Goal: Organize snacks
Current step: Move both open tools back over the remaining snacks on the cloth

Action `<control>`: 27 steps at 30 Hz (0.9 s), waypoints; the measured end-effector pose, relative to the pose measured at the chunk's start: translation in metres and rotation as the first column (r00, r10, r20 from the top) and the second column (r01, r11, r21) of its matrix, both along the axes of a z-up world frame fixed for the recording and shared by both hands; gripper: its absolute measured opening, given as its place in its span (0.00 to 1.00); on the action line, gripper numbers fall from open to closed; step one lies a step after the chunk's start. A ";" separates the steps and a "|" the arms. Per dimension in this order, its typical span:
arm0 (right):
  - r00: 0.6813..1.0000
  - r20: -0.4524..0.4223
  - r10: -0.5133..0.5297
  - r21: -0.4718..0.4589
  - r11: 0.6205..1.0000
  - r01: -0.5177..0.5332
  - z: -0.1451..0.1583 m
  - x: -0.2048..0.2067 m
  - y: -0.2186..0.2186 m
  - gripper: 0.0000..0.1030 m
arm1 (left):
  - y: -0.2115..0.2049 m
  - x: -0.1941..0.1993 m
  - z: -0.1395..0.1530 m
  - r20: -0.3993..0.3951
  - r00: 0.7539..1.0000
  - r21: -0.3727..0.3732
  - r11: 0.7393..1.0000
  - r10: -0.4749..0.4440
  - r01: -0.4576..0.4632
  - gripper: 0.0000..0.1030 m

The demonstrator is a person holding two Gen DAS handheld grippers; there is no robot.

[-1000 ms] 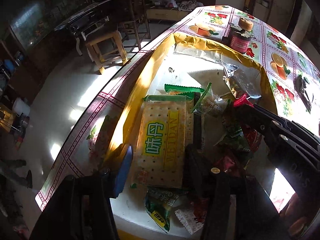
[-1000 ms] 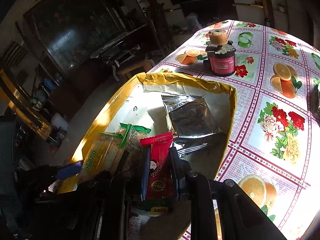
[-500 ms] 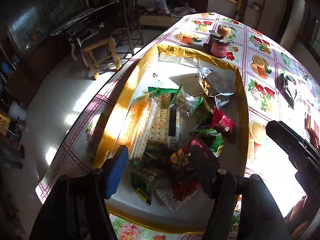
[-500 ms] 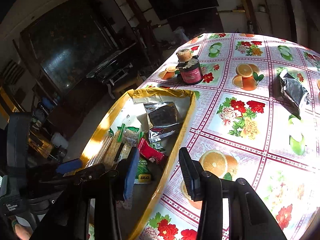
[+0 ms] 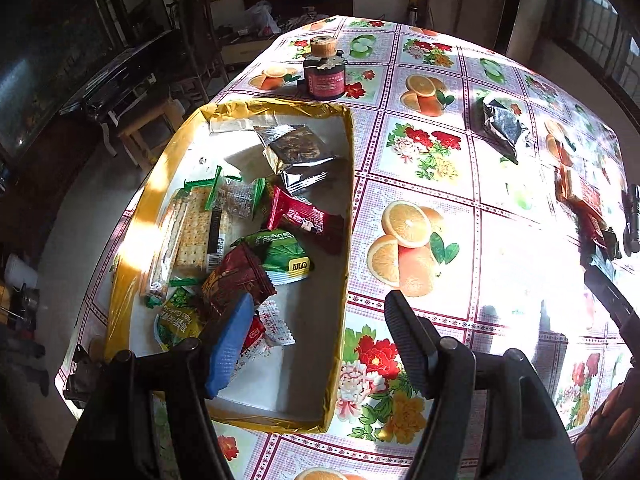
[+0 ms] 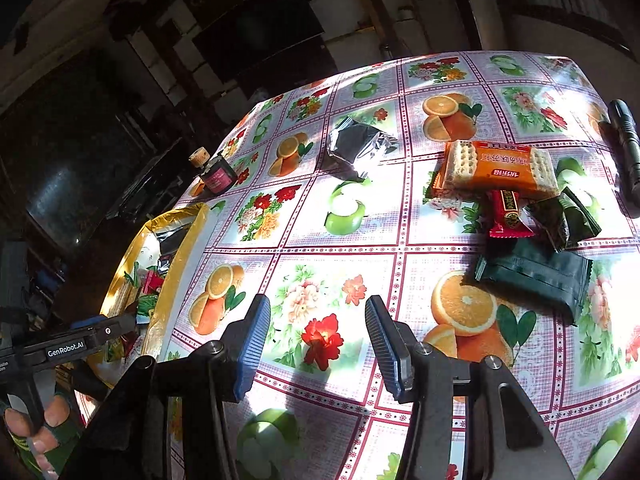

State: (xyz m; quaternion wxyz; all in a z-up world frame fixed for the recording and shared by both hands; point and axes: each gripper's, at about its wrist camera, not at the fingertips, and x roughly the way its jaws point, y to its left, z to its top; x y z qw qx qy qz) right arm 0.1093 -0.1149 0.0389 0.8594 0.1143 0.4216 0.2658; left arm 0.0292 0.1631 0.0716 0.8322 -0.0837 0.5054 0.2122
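Lying ahead-right of the empty right gripper (image 6: pixel 316 344), its jaws just parted, orange cracker pack (image 6: pixel 496 168), red (image 6: pixel 508 210) and dark green wrappers (image 6: pixel 534 276); left gripper (image 5: pixel 320 344) parted over the yellow-rimmed box (image 5: pixel 348 200), nothing held.

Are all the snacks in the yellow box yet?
Not yet. Many packets already lie in the yellow box. The right gripper is open with nothing in it, its jaws having just opened. Left on the table: a silver packet, an orange cracker pack, a red candy and dark green packets.
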 end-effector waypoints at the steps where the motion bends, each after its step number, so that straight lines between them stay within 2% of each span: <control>1: 1.000 0.001 -0.026 -0.001 1.000 0.026 0.000 0.002 -0.011 0.51 | -0.006 0.002 0.000 -0.002 1.000 0.000 1.000 -0.011 0.011 0.65; 6: 0.988 0.004 -0.156 -0.015 0.988 0.156 -0.003 0.014 -0.065 0.51 | -0.040 0.018 0.001 -0.011 0.997 -0.004 0.997 -0.073 0.073 0.65; 12: 0.965 0.011 -0.262 -0.064 0.963 0.262 -0.005 0.035 -0.101 0.59 | -0.082 0.040 0.002 -0.018 0.988 -0.021 0.988 -0.152 0.152 0.65; 15: 0.961 0.026 -0.276 -0.090 0.957 0.277 -0.006 0.050 -0.107 0.59 | -0.102 0.054 0.002 -0.018 0.983 -0.038 0.982 -0.184 0.183 0.66; 18: 0.963 0.060 -0.264 -0.156 0.950 0.270 -0.005 0.067 -0.102 0.61 | -0.121 0.073 0.000 -0.023 0.974 -0.078 0.972 -0.224 0.221 0.66; 20: 0.967 0.067 -0.247 -0.208 0.944 0.256 -0.007 0.079 -0.096 0.71 | -0.133 0.087 -0.001 -0.028 0.968 -0.098 0.965 -0.248 0.244 0.66; 22: 0.969 0.070 -0.236 -0.248 0.937 0.246 -0.012 0.090 -0.092 0.74 | -0.146 0.101 -0.001 -0.028 0.963 -0.117 0.958 -0.268 0.263 0.66; 25: 0.975 0.049 -0.218 -0.275 0.935 0.223 -0.022 0.100 -0.089 0.74 | -0.162 0.122 -0.001 -0.028 0.955 -0.138 0.948 -0.294 0.288 0.66; 26: 0.976 0.042 -0.214 -0.273 0.937 0.217 -0.025 0.101 -0.090 0.69 | -0.168 0.130 -0.002 -0.028 0.953 -0.144 0.945 -0.301 0.294 0.66; 27: 0.977 0.029 -0.210 -0.256 0.944 0.210 -0.028 0.101 -0.093 0.59 | -0.173 0.137 -0.002 -0.026 0.951 -0.147 0.942 -0.308 0.302 0.66</control>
